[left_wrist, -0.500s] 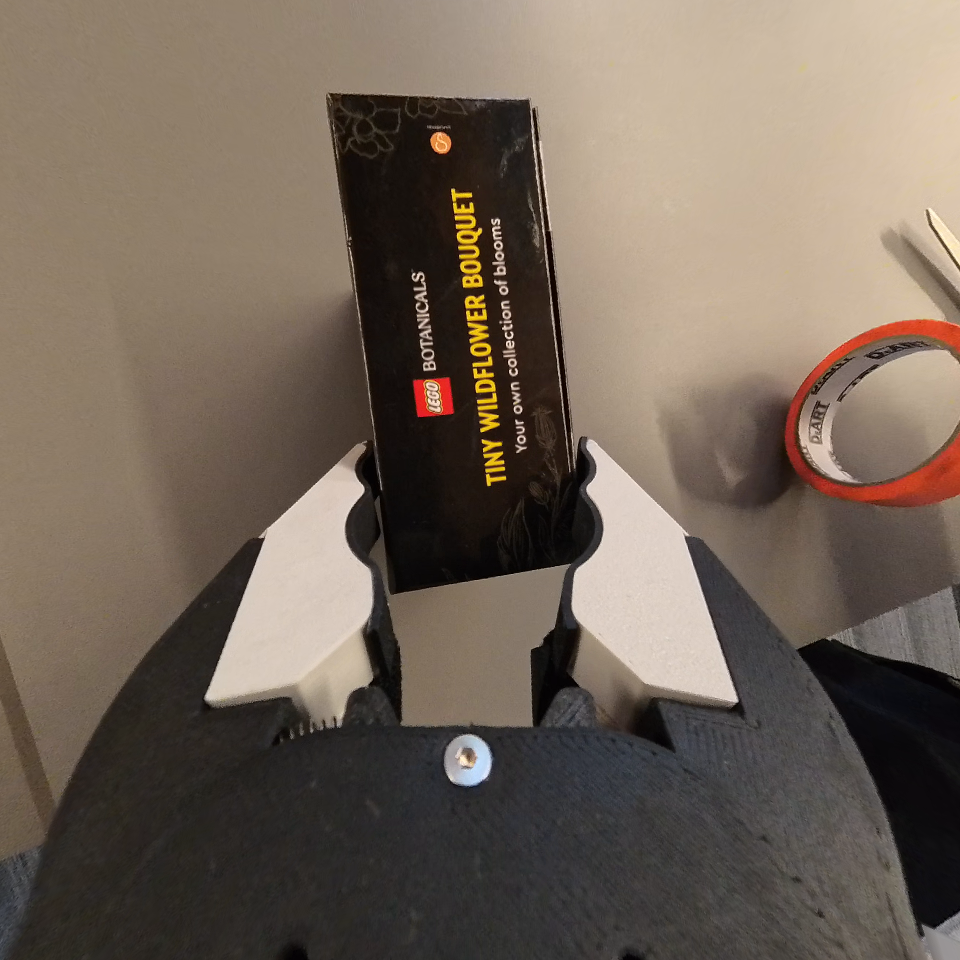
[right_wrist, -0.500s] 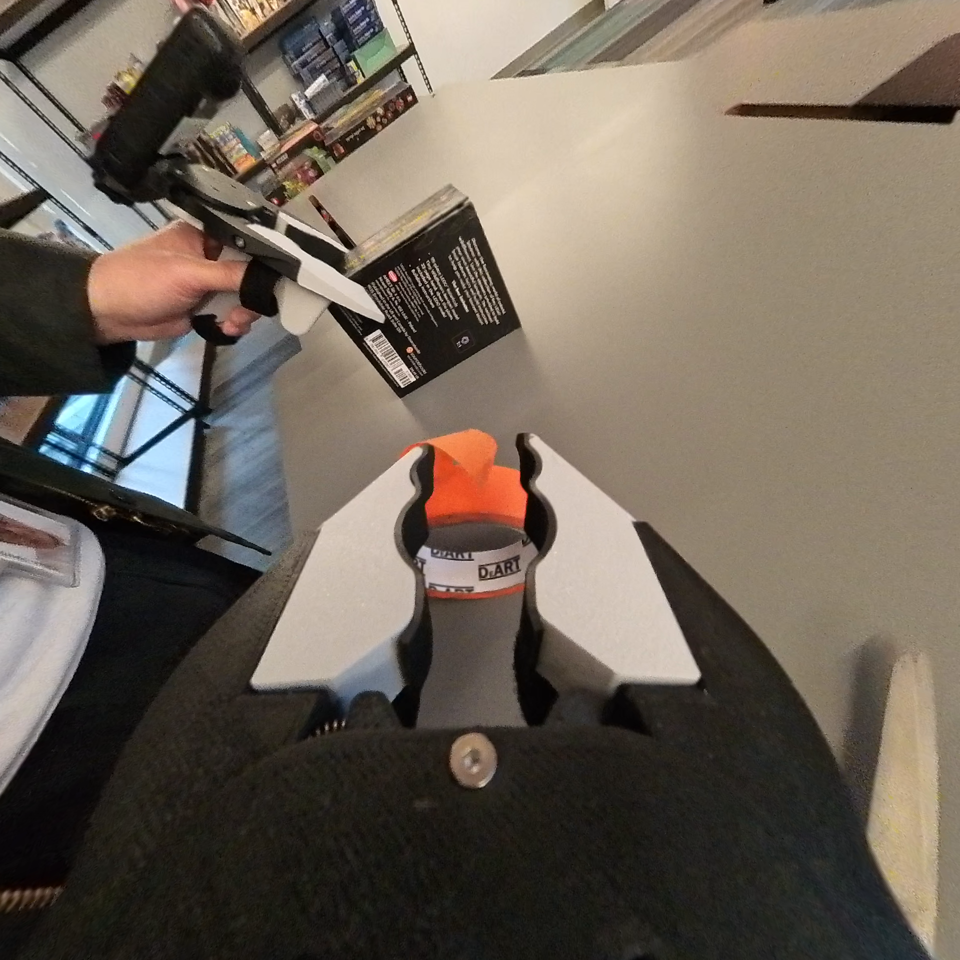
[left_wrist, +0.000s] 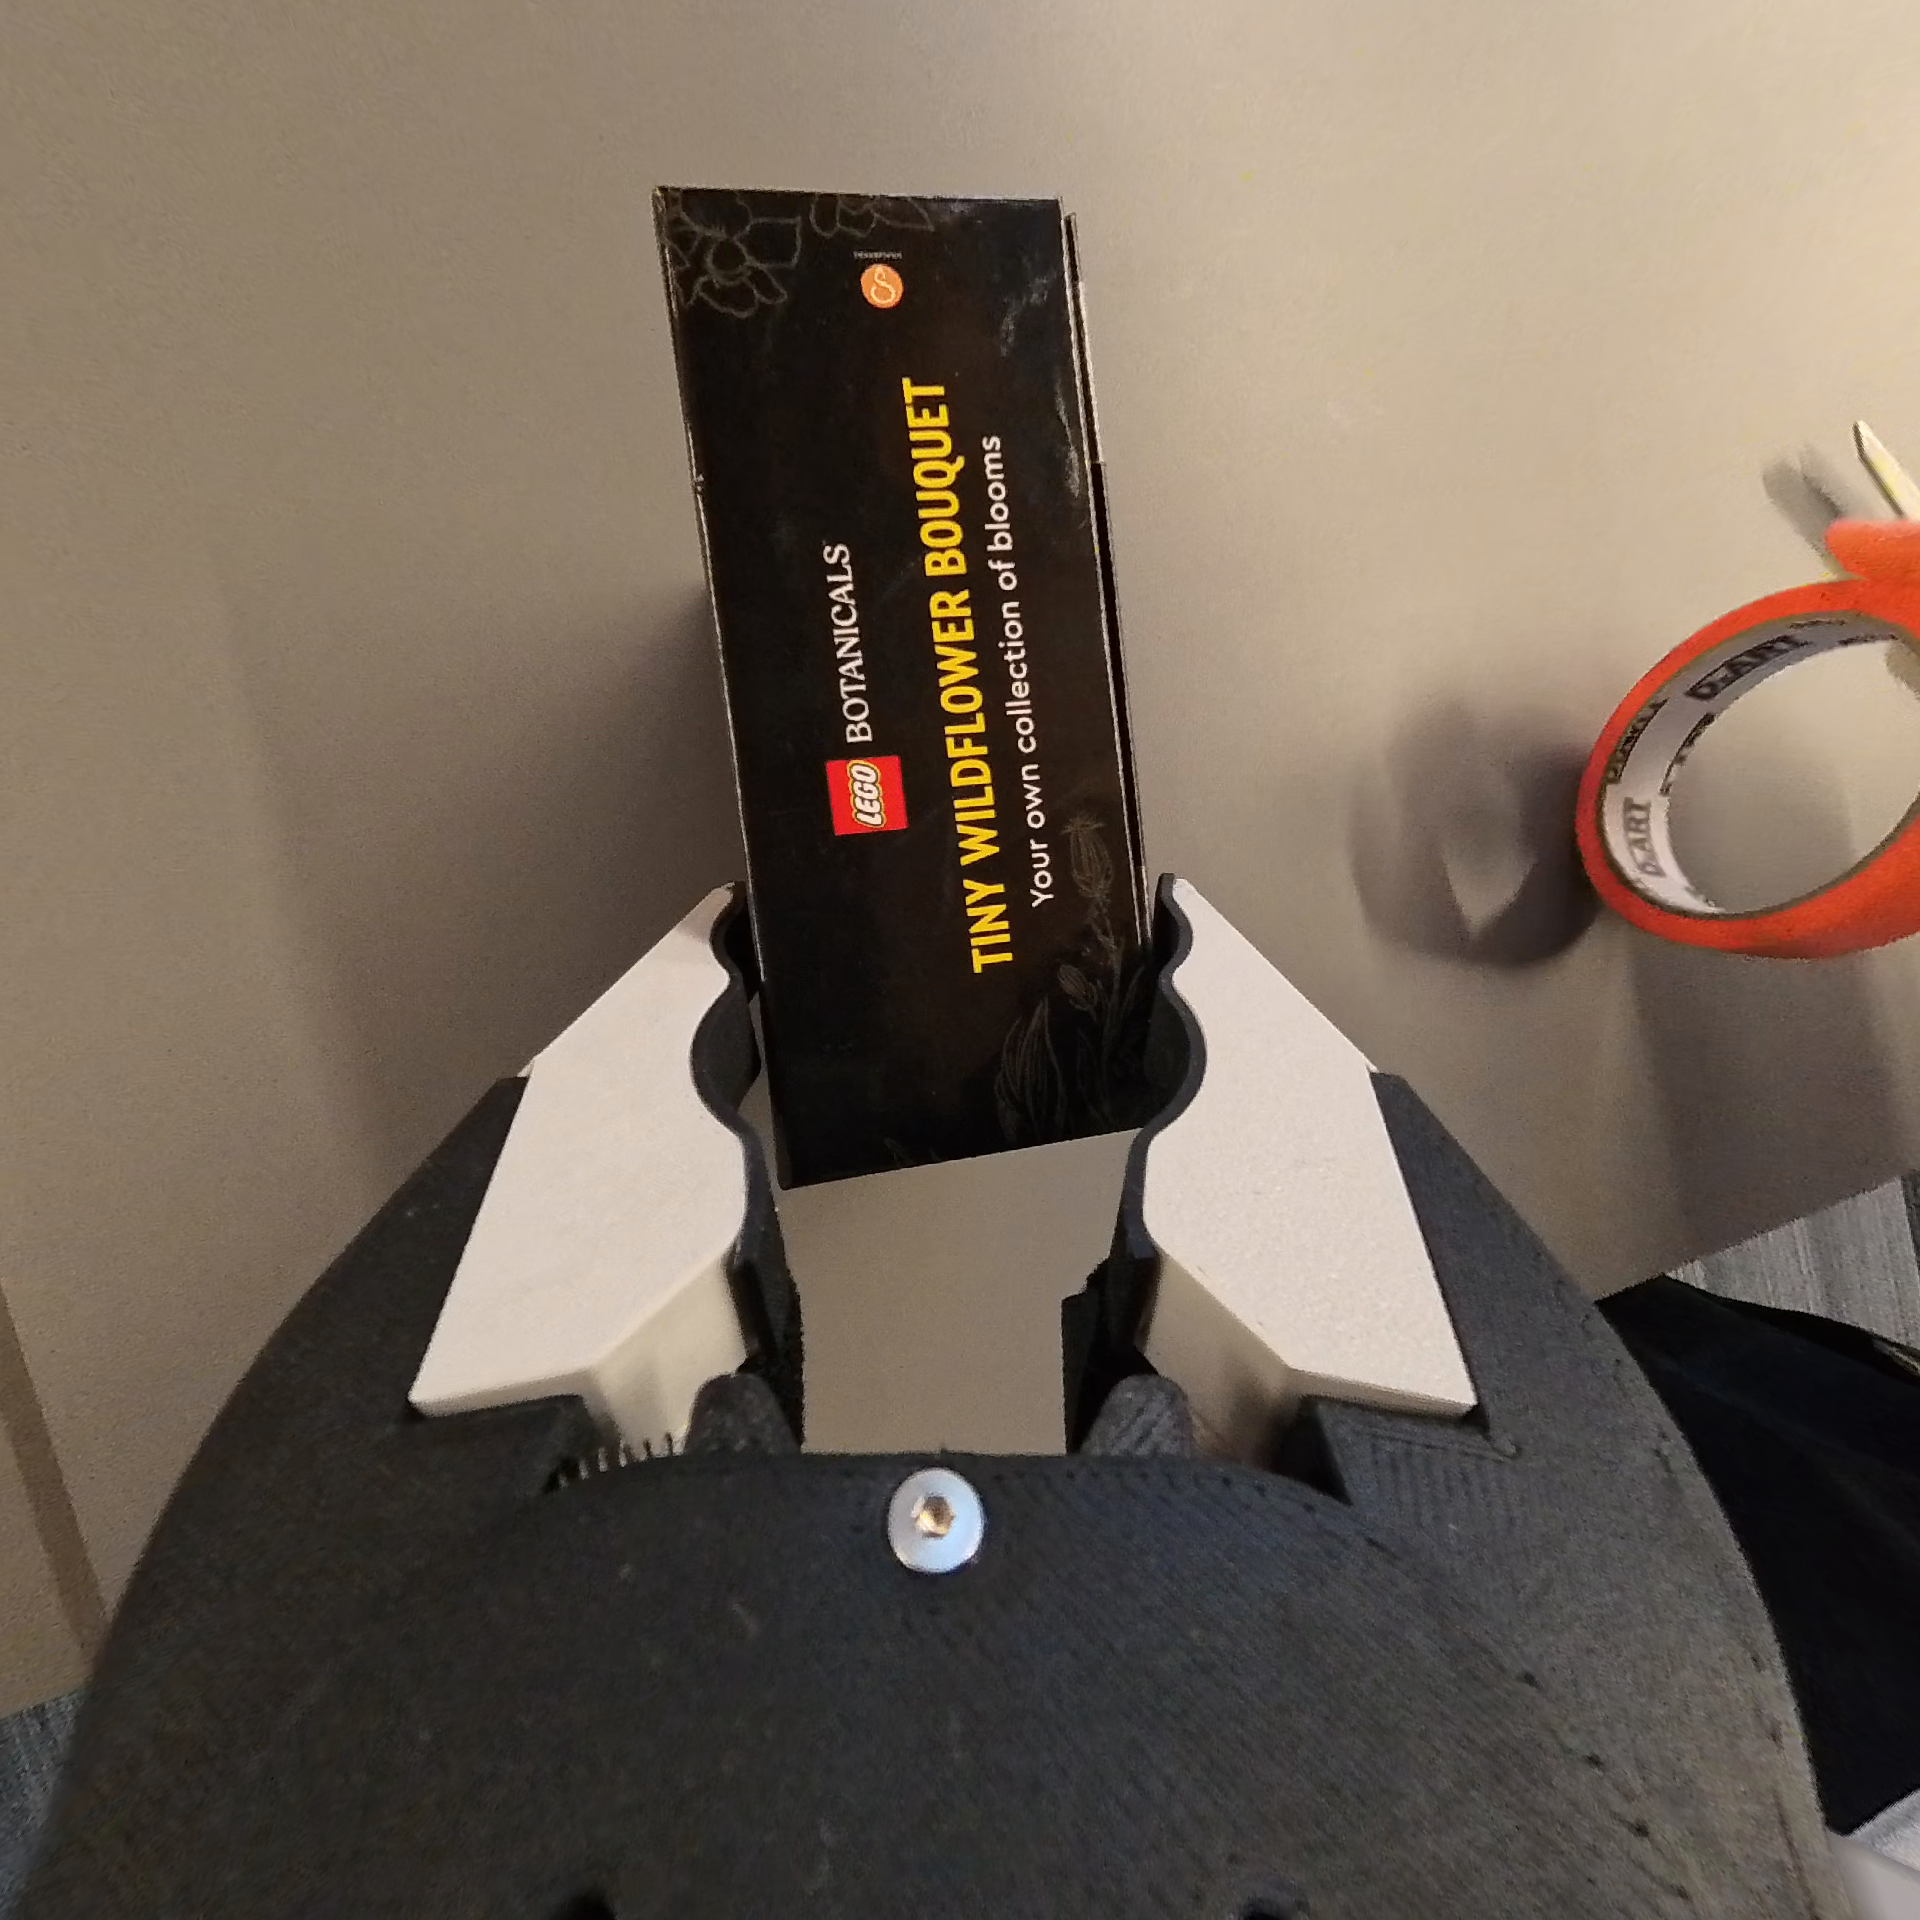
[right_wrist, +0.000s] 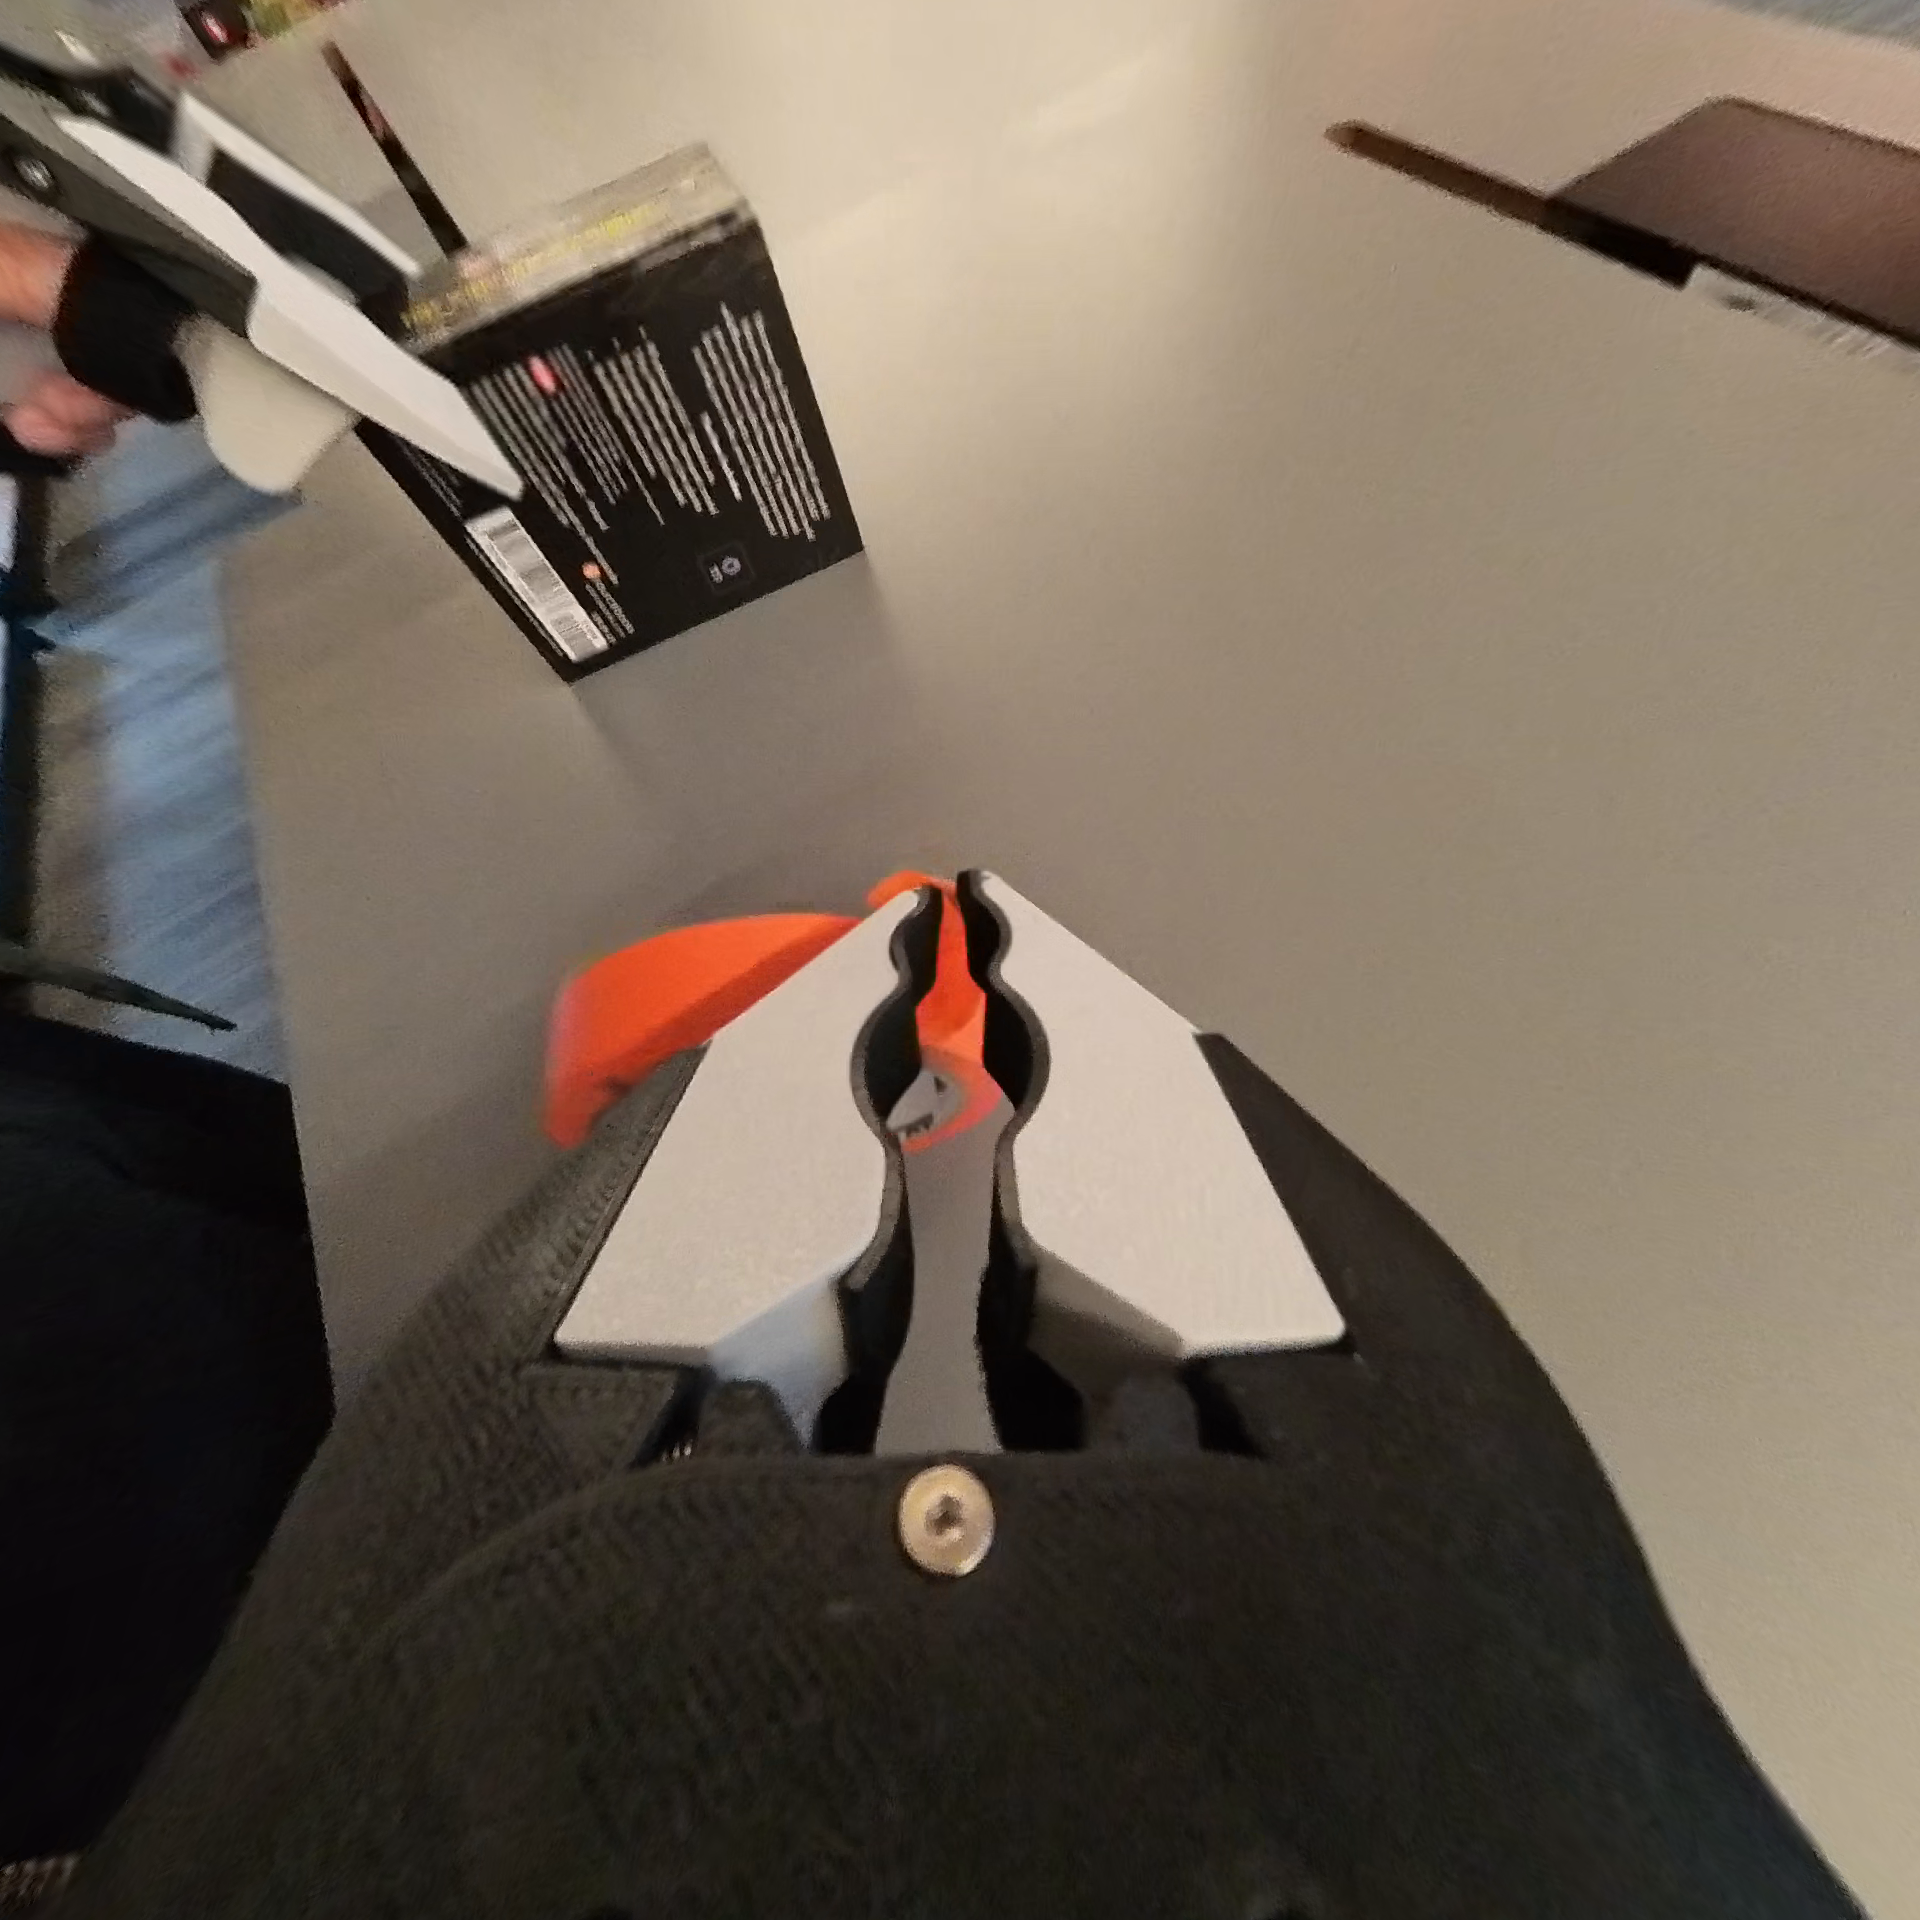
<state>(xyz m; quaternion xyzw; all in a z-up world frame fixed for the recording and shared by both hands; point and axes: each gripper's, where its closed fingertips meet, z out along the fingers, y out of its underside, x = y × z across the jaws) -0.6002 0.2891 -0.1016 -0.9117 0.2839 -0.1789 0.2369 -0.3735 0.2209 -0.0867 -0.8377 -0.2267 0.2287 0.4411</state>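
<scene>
A: Left gripper (left_wrist: 951, 940) state?

B: Clamped on the black box (left_wrist: 914, 665), near end taken between the white fingers (left_wrist: 623, 1174). Both narrow side faces are touched by the pads. The box is seen standing on edge on the grey table (left_wrist: 312, 520), long axis toward 12 o'clock, tilted slightly to 11

A: Right gripper (right_wrist: 943, 904)?

B: Nearly together, pinched on the loose end of the orange tape (right_wrist: 951, 997). The tape roll (right_wrist: 665, 997) is seen at 9 o'clock of the fingers, partly hidden behind the left finger. In the left wrist view the same roll (left_wrist: 1756, 769) sits at 3 o'clock of the box, well apart from it, tilted on its rim. Whether it rests on the table cannot be told, frame is blurred there

A: Handling?

B: Box is judged light, stiff cardboard with a smooth printed skin, so slip is likely if squeezed weakly and walls may dent if squeezed hard. Best held low across the narrow faces, near a corner edge. Tape strip is thin, limp, sticky on one side; grip is best kept at the very tip. Roll is rigid and light, may be dragged along when the strip is pulled

A: Surroundings?

B: A dark flat object (right_wrist: 1745, 208) is seen at 1 o'clock in the right wrist view, far off. A person's hand (right_wrist: 42, 343) is seen on the left gripper handle at 10 o'clock
</scene>
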